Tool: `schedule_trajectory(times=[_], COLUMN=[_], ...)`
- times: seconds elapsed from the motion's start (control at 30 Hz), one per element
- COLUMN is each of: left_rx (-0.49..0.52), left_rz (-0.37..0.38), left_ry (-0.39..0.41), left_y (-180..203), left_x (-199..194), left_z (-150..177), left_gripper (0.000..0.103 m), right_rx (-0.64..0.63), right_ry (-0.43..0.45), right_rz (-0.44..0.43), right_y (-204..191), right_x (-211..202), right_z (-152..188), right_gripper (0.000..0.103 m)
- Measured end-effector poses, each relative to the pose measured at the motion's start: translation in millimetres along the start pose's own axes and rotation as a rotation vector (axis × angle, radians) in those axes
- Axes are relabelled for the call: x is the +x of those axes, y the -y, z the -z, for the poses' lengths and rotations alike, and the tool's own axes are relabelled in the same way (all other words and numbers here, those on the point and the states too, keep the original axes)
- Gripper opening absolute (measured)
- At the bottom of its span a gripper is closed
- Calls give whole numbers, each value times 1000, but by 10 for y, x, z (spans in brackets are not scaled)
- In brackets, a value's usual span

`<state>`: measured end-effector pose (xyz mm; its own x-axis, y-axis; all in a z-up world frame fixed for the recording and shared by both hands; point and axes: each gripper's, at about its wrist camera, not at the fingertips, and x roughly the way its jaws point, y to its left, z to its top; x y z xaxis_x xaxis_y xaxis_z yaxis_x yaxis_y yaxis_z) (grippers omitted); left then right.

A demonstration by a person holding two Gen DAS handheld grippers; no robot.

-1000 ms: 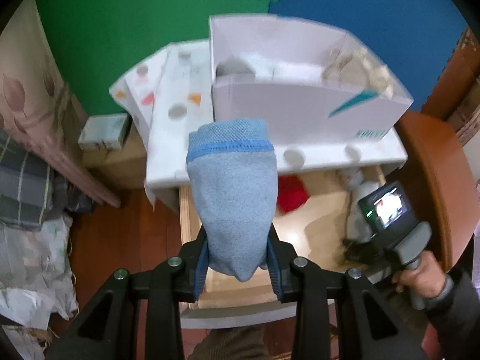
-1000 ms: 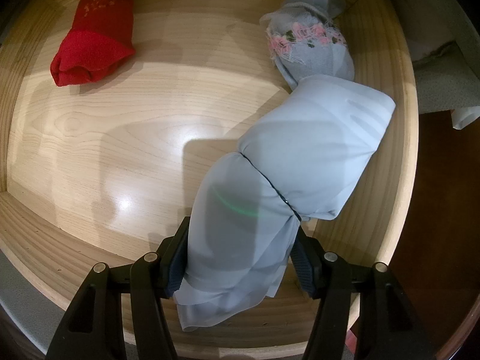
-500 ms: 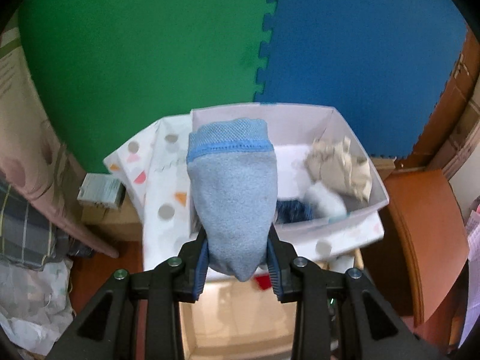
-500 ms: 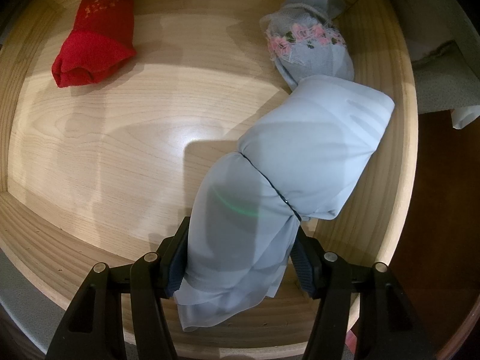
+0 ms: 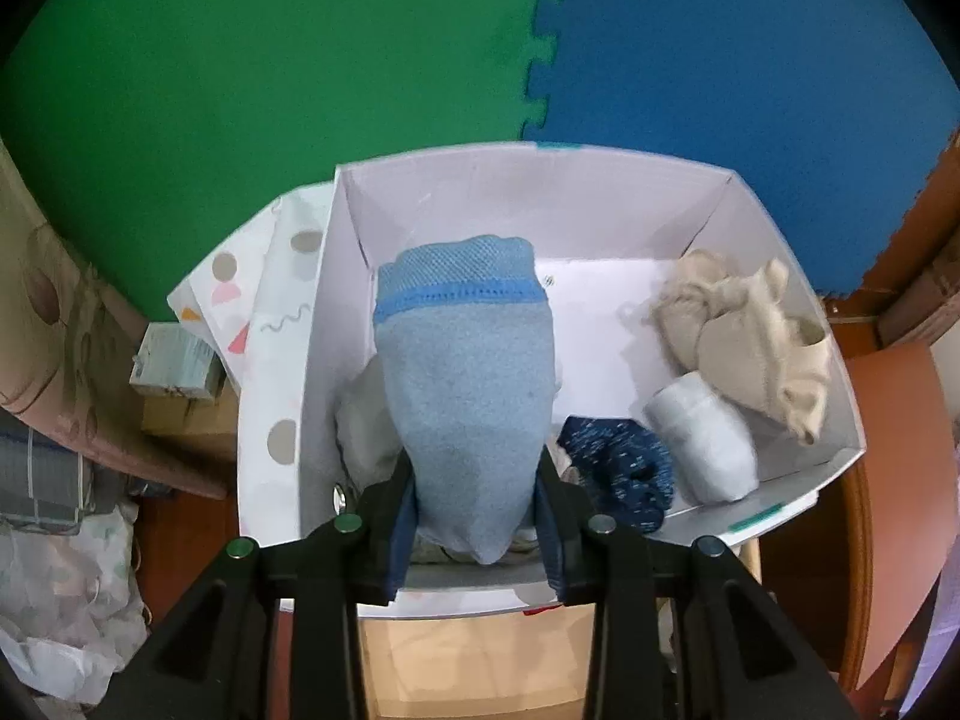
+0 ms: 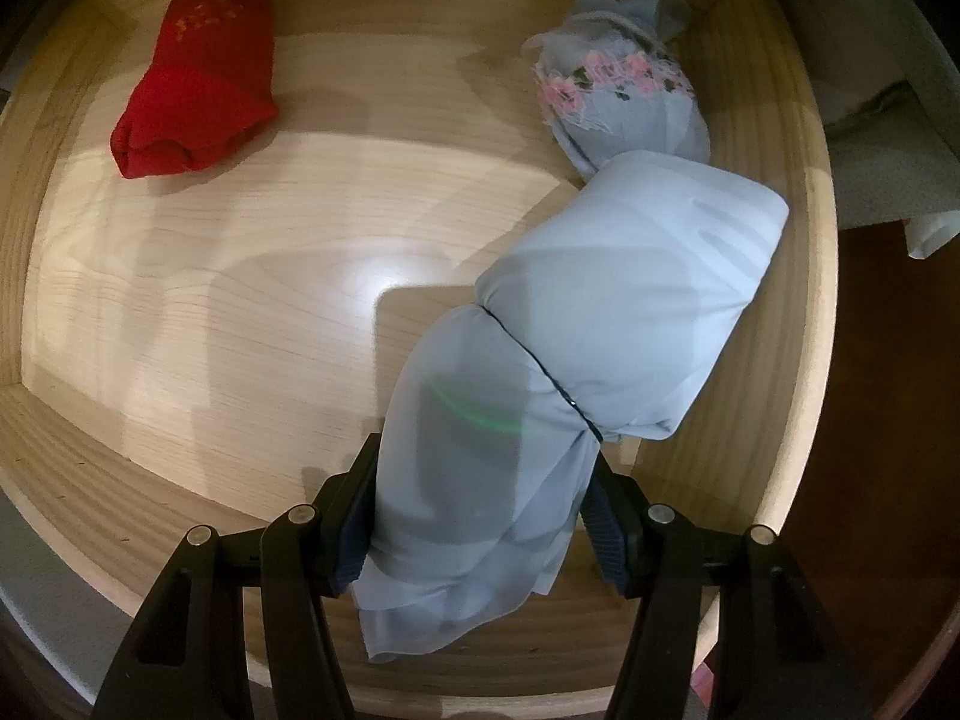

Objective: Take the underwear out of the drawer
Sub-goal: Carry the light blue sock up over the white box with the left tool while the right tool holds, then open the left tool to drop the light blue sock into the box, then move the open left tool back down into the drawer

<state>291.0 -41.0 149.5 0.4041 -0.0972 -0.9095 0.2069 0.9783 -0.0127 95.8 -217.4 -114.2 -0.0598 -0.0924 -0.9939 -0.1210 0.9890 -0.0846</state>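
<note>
Underwear is in both our hands at once, so we take the views in turn.

Left wrist view: our left gripper (image 5: 477, 516) grasps a rolled grey-blue pair (image 5: 465, 384) at centre frame, directly over the white box (image 5: 600, 198), where a beige bundle (image 5: 744, 336), a white roll (image 5: 702, 438) and a dark blue speckled roll (image 5: 618, 468) already lie toward the right. The jaws have just been opening slightly, with the roll between the pads and seemingly pinched. For a clean drop we judge it best to lower over the bare floor at the box's middle, then spread wide so the fabric does not cling to a pad.

Right wrist view: our right gripper (image 6: 480, 516) is clamped on a pale blue pair (image 6: 576, 324) at lower centre, inside the wooden drawer (image 6: 804, 324). A red pair (image 6: 198, 66) lies upper left; a floral-trimmed pair (image 6: 618, 96) upper right touches ours. We should lift straight up, clearing the drawer wall and not dragging the floral one.
</note>
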Motion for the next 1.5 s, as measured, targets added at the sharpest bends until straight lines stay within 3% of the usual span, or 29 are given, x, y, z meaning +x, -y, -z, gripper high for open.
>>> schedule_trajectory(times=[0.4, 0.77, 1.2, 1.37, 1.5], left_rx=[-2, 2, 128, 97, 66], left_rz=[-22, -16, -15, 18, 0], left_ry=[-4, 50, 71, 17, -49], left_y=[18, -80, -152, -235, -274], left_x=[31, -326, -698, -481, -129], left_z=[40, 169, 904, 1317, 1625], left_gripper=[50, 55, 55, 55, 55], right_rx=[1, 1, 1, -1, 0], right_ry=[1, 0, 2, -1, -3], right_rz=[-3, -3, -4, -1, 0], right_y=[-15, -9, 9, 16, 13], right_x=[10, 13, -1, 11, -4], right_z=[27, 26, 16, 16, -2], right_gripper=[58, 58, 58, 58, 58])
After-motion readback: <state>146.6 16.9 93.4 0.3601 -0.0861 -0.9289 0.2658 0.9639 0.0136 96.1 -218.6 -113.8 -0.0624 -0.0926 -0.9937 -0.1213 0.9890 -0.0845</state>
